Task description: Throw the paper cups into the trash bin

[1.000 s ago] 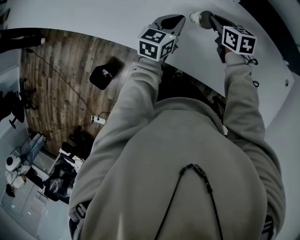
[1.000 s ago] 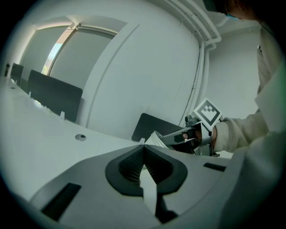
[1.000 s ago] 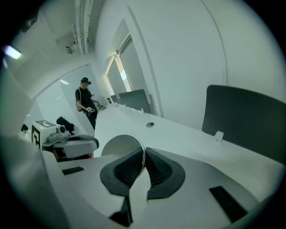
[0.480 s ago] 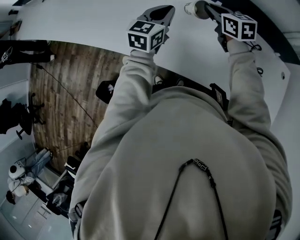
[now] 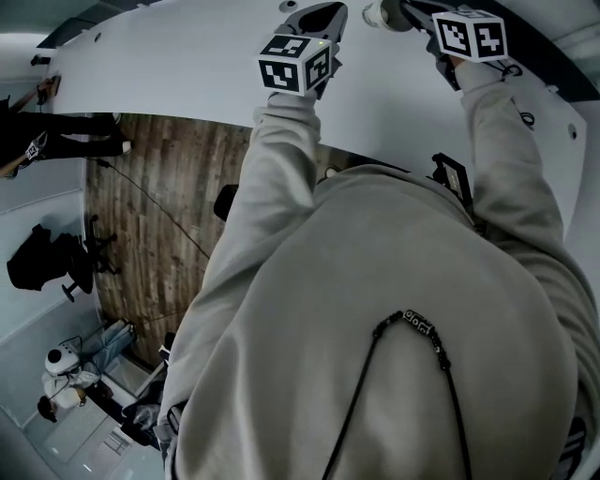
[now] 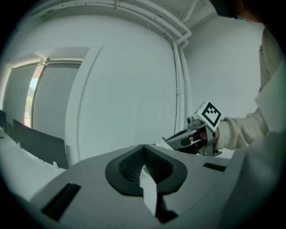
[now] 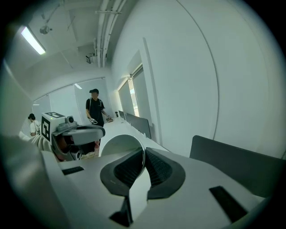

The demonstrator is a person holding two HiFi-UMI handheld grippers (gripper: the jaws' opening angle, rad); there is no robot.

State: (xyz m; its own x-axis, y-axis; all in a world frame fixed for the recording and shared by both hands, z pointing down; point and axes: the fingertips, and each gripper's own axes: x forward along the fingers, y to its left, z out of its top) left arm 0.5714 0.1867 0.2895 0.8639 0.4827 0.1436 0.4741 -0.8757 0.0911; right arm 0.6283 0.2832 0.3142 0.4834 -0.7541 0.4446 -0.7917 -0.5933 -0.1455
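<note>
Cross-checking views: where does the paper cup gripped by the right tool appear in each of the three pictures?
Head view: paper cup at the top edge, right of centre, at the tip of the right tool.
Left gripper view: a pale sliver right of centre at that tool's tip, mostly hidden behind the left tool.
Right gripper view: centre, wall pinched between the pads, rim towards the left.
Shared landmark: the right tool.

Both my sleeved arms, left arm (image 5: 267, 178) and right arm (image 5: 502, 141), reach forward side by side, my left gripper (image 6: 144, 151) with its jaws pressed together, my right gripper (image 7: 144, 153) pinching the thin wall of a paper cup (image 7: 119, 144).
</note>
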